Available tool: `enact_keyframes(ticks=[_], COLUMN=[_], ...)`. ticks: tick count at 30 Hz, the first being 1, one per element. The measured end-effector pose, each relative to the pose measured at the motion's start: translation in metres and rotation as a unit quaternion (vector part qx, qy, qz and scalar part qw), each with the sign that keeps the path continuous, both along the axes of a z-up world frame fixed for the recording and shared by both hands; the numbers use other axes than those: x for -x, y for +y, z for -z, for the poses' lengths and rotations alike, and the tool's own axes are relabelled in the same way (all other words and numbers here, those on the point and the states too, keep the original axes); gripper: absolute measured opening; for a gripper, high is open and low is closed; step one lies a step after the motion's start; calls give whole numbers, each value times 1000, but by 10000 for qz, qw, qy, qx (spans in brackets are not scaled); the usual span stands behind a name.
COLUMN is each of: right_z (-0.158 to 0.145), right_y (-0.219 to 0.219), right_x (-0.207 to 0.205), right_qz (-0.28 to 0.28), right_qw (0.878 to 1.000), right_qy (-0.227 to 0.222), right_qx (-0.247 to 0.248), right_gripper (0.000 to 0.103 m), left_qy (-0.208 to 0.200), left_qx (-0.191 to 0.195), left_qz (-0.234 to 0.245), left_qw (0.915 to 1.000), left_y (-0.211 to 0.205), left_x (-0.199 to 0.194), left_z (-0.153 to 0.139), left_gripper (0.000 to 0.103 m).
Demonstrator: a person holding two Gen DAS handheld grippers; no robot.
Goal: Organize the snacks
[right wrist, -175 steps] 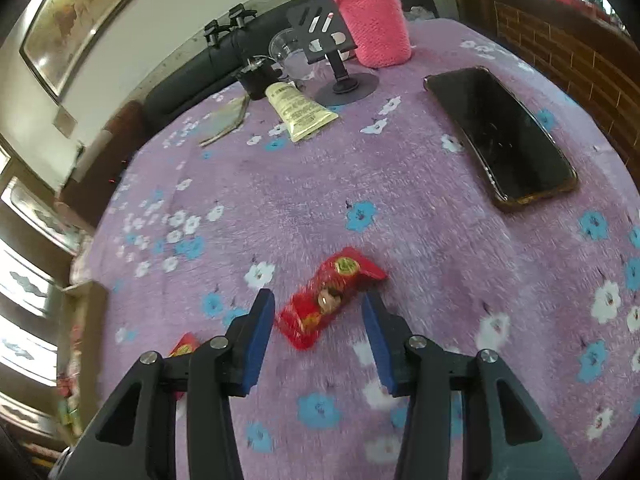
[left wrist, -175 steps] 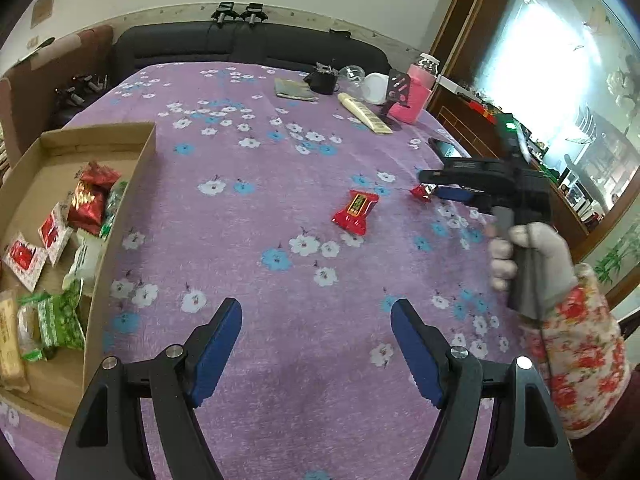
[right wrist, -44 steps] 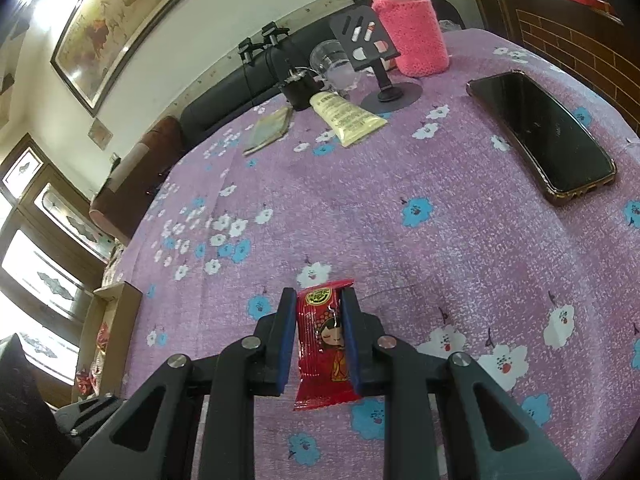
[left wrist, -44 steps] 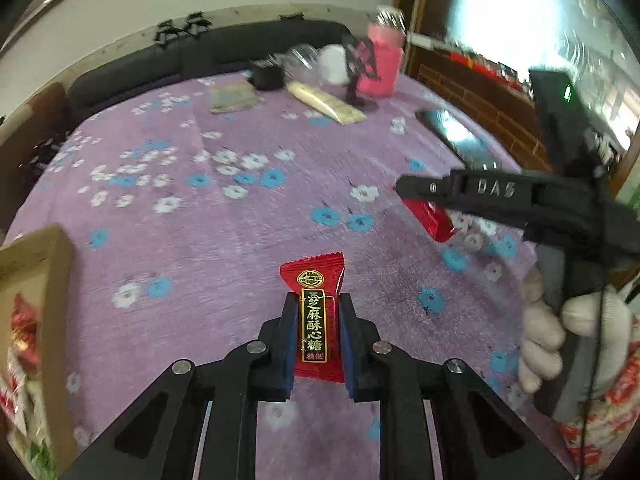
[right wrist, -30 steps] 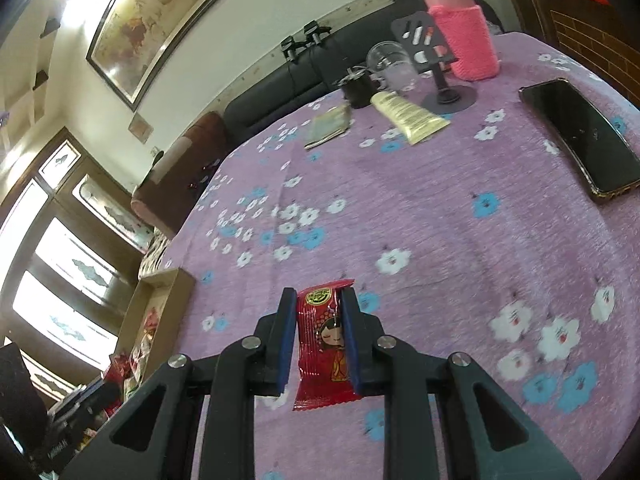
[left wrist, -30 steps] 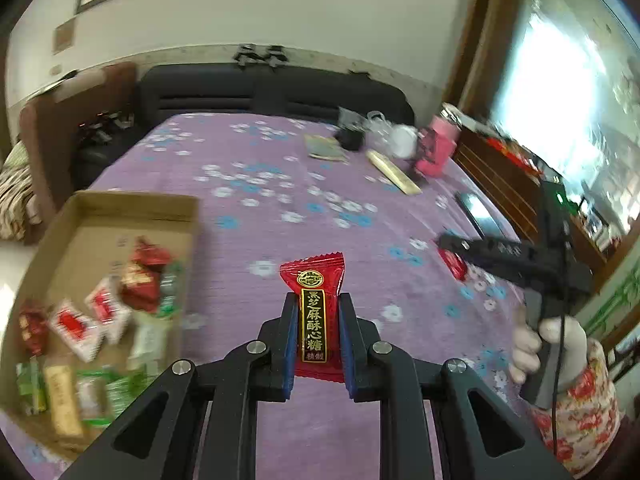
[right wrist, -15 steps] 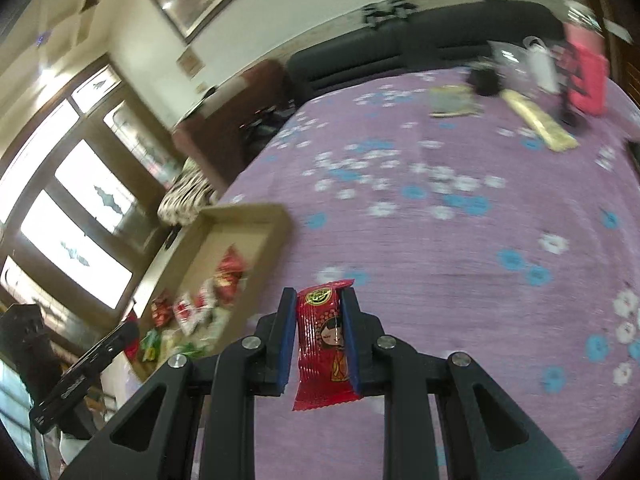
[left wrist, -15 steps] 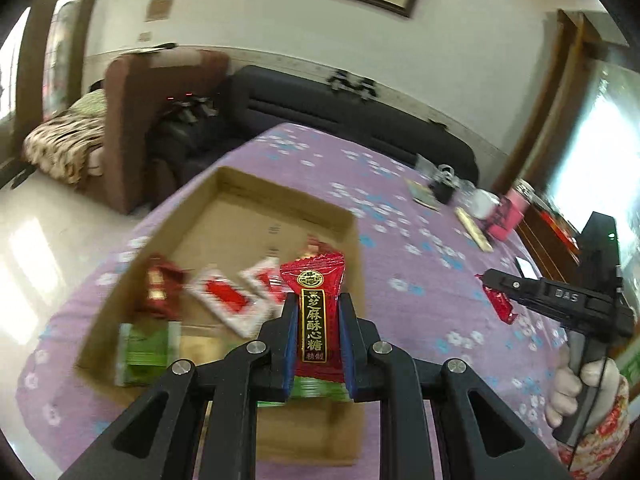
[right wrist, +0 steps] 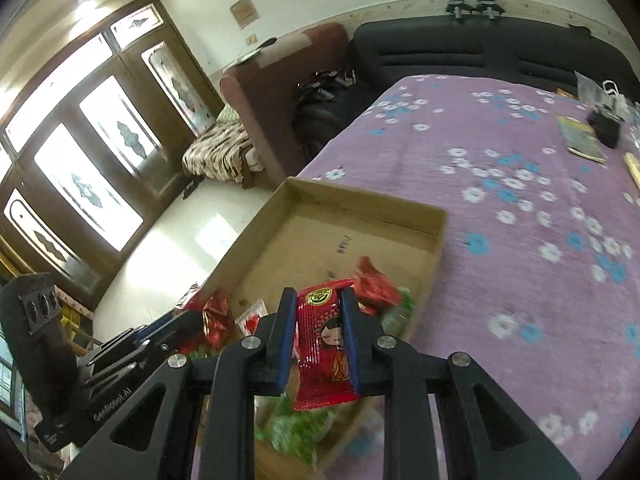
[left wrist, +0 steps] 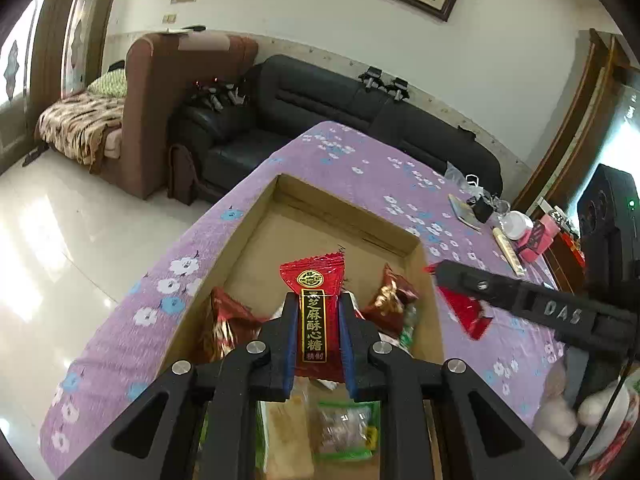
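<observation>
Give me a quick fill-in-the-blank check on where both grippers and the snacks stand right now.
1. The left gripper is shut on a ____ candy packet.
2. The right gripper grips a red packet printed with a cartoon ____.
3. Both packets are held over a ____ box.
4. The tablecloth is ____ with flowers.

Missing: red; girl; cardboard; purple
</observation>
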State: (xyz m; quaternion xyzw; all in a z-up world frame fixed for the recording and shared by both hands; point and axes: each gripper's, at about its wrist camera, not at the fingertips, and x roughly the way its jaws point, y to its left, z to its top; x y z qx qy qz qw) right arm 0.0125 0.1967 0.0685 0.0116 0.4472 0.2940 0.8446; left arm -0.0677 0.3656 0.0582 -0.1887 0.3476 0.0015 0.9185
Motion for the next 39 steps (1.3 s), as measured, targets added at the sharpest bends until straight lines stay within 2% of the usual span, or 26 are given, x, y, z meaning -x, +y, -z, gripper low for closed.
enact_keyframes(ticks=[8,17,18,20,22,27,31,36,39], right_z=[27,50,50,50,47,31,17,10,7], right_y=[39,46,45,42,41,33,18,-8,-24], right_x=[-25,-42,-42,-44,-43,-27,-4,25,45], right_qz=[-19,86,96,159,147,55,-26,-22,0], right_qw=[9992,9977,9974,9969,9966,9980,9993,9999,9999], right_qy=[395,668,705,771,794,596,330,105,-99], right_qx=[109,122,63,-90,-172,-219,-148,-62,65], right_gripper=[21,23,24,24,24,25,31,34,34], left_qy=[214,287,273,229,146,-45,-232,-412,-573], left_qx=[49,-42,-38,-64,-171,-575,-926,-1181,-1265], left_qz=[-42,-79,-88,-113,-129,-225,-418,-598,-645], left_qw=[9997,9995,9996,9997,9997,9981,9946,9903,9882], left_y=[9,8,6,4,1,-13,-27,-40,-48], left_x=[-23,-27,-27,-24,-19,-2,18,41,53], left_z=[14,21,20,18,13,-4,-20,-34,-43], left_gripper=[18,20,23,42,50,64,76,79,88])
